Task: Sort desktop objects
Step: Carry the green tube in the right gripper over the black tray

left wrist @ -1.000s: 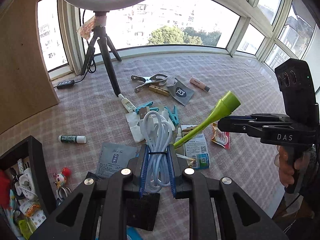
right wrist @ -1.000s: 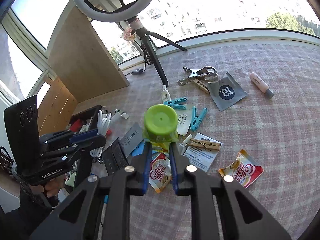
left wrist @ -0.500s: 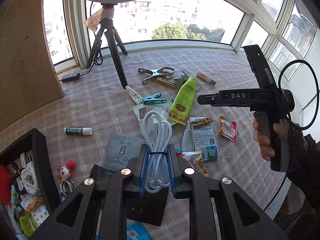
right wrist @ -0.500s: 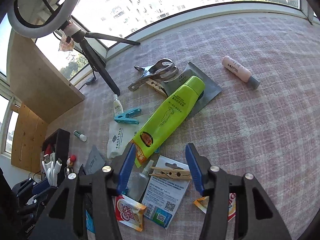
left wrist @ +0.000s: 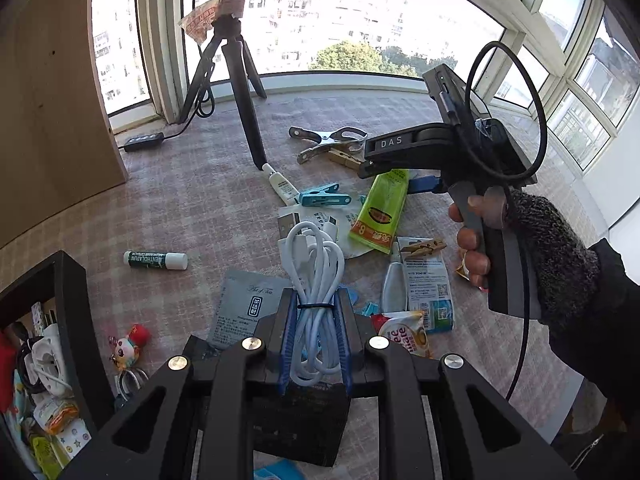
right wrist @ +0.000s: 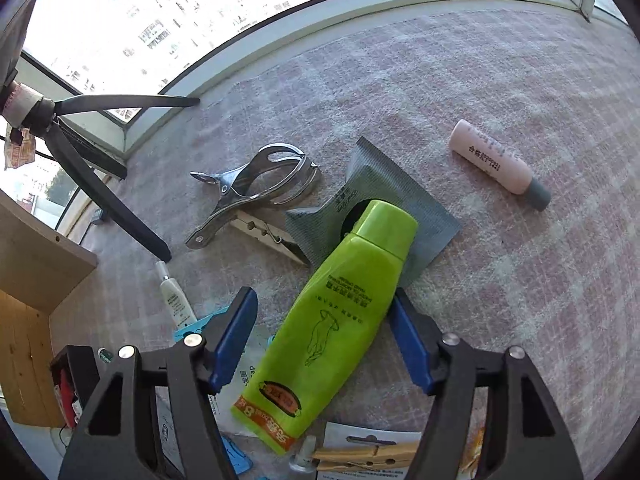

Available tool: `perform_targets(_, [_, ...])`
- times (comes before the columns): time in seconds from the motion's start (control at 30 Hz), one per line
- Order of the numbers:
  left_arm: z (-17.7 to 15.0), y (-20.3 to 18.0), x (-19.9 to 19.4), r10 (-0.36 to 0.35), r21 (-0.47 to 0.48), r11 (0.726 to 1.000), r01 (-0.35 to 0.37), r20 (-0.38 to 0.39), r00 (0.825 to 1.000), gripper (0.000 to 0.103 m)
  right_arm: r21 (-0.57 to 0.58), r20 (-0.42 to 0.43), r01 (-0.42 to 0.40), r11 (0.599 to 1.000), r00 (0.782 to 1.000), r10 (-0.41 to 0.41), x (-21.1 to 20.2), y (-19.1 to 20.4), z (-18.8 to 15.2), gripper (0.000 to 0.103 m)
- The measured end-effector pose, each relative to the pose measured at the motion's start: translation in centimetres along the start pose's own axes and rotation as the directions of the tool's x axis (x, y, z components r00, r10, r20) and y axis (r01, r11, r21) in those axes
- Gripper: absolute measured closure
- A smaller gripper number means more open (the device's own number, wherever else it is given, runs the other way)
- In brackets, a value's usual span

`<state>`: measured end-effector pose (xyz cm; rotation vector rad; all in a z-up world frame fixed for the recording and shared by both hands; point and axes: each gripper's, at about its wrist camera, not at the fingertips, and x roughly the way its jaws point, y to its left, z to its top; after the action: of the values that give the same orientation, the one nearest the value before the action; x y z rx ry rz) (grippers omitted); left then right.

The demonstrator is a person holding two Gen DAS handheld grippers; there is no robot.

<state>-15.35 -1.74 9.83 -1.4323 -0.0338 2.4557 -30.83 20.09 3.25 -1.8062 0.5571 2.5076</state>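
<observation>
A checked pink surface (left wrist: 192, 208) by bay windows is seen from the left wrist: the left claw (left wrist: 316, 336) is pinched on a coiled white cable (left wrist: 316, 264), while a black box (left wrist: 76, 320) at the near left corner already holds small items. From the right wrist, the right claw (right wrist: 324, 340) is spread wide around a green tube (right wrist: 332, 328) lying on the surface. Clips, sachets and tubes are left loose, so sorting is judged partway.
</observation>
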Motion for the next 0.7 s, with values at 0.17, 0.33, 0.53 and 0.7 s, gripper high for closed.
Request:
perform_targets(0.17, [-0.3, 0.9, -0.8, 0.003, -0.018, 1.0, -0.003, 0.013, 1.0, 0.085, -0.038, 0.006, -0.104, 0.994, 0.995, 0.104, -1.3, 0.0, -0.8, 0.085])
perform_targets(0.33, [-0.9, 1.2, -1.8, 0.003, -0.034, 0.999, -0.001, 0.031, 1.0, 0.085, -0.065, 0.044, -0.191, 0.979, 0.98, 0.194, -4.5, -0.1, -1.9, 0.09])
perform_targets(0.53, [-2.0, 1.2, -3.9, -0.001, -0.063, 0.998, 0.005, 0.068, 0.998, 0.085, -0.131, 0.093, -0.263, 0.956, 0.957, 0.276, -9.1, 0.9, -4.1, 0.09])
perform_targets(0.7, [-3.5, 1.7, -7.4, 0.022, -0.102, 0.995, -0.009, 0.128, 0.992, 0.085, -0.248, 0.145, -0.313, 0.917, 0.924, 0.355, -13.8, 3.7, -6.7, 0.09])
